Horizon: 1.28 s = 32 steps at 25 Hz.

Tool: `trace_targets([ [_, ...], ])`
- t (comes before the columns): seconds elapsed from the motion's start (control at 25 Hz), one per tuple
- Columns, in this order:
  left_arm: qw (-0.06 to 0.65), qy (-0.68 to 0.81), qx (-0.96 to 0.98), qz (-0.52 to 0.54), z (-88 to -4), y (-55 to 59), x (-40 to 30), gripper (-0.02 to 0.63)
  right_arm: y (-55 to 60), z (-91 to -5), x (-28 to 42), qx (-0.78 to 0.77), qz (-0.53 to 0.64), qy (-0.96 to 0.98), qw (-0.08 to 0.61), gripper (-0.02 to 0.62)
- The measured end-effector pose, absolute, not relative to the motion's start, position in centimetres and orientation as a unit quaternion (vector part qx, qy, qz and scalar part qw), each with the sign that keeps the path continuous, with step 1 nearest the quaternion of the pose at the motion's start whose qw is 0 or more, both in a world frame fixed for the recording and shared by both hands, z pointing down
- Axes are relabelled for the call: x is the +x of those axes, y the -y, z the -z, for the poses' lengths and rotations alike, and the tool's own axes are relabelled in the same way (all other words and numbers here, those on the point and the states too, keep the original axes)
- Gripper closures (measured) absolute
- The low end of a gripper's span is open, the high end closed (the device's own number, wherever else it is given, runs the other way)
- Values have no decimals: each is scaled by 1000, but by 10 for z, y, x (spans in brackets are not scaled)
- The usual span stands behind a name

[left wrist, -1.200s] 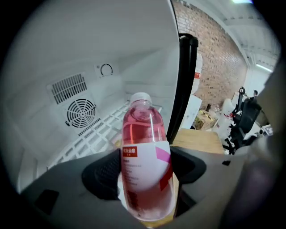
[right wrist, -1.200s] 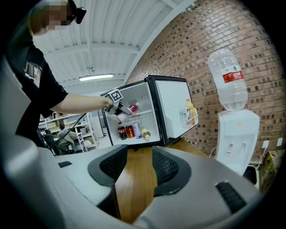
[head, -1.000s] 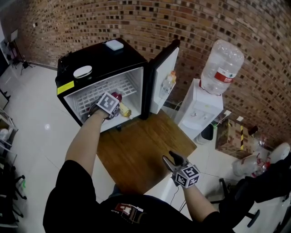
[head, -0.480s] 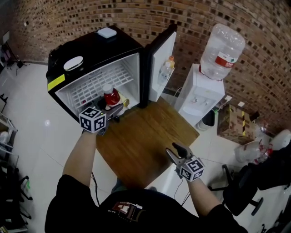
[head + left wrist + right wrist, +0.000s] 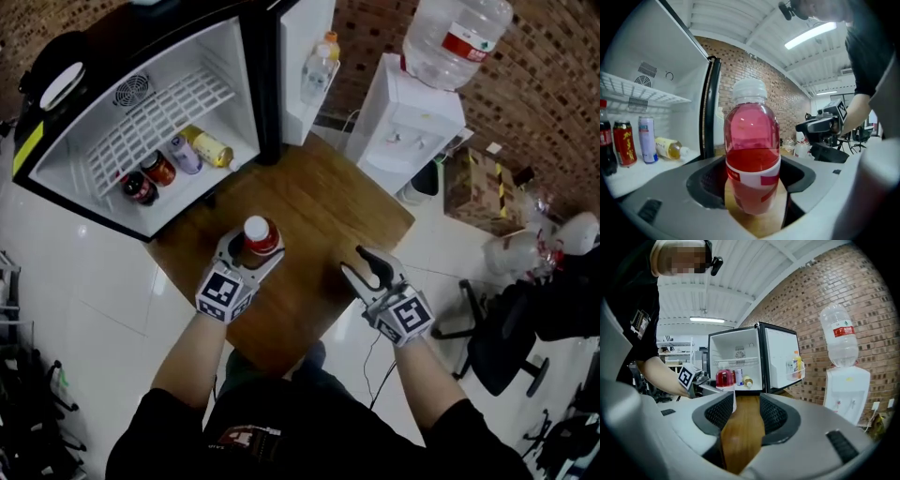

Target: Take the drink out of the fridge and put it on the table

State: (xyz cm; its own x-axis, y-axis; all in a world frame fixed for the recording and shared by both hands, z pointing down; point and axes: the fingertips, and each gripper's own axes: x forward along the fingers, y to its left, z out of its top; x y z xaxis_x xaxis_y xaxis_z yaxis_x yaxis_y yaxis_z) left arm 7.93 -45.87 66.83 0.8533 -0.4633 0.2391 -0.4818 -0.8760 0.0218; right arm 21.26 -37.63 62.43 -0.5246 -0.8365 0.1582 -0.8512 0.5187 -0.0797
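Observation:
The drink, a red bottle with a white cap (image 5: pixel 260 234), stands upright over the wooden table (image 5: pixel 319 211), out of the fridge (image 5: pixel 253 84). My left gripper (image 5: pixel 251 253) is shut on its lower body, one jaw on each side. In the left gripper view the red bottle (image 5: pixel 752 154) fills the middle between the jaws of that left gripper (image 5: pixel 752 197); whether its base touches the wood is unclear. My right gripper (image 5: pixel 367 270) hovers open and empty over the table's right part. The right gripper (image 5: pixel 740 420) view shows wood between its jaws and the bottle (image 5: pixel 724 378) ahead.
The fridge stands open at the table's far left, holding a cola bottle (image 5: pixel 139 187), a red can (image 5: pixel 159 169), a pale can (image 5: pixel 185 153) and a lying yellow bottle (image 5: pixel 211 147). Its door (image 5: pixel 305 37) holds bottles. A water dispenser (image 5: pixel 408 122) and a chair (image 5: pixel 497 328) stand right.
My left gripper has drawn the red bottle out of the fridge and down toward me, over the table. The right gripper has sunk a little.

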Motion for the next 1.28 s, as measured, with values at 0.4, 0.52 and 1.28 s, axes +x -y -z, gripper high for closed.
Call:
trace_targets([
  [0.4,6,197,970,-143,-726,410,99,279,363,-681,206,488,-99,866,56,390],
  [0.52,0,193,971,-144,-727,408,99,273,358,-681,205,489,-106,864,54,390],
  [1.28,142,327,933,-44,-557,252,-100,563,205,-552,192,450,-122,885,6,492],
])
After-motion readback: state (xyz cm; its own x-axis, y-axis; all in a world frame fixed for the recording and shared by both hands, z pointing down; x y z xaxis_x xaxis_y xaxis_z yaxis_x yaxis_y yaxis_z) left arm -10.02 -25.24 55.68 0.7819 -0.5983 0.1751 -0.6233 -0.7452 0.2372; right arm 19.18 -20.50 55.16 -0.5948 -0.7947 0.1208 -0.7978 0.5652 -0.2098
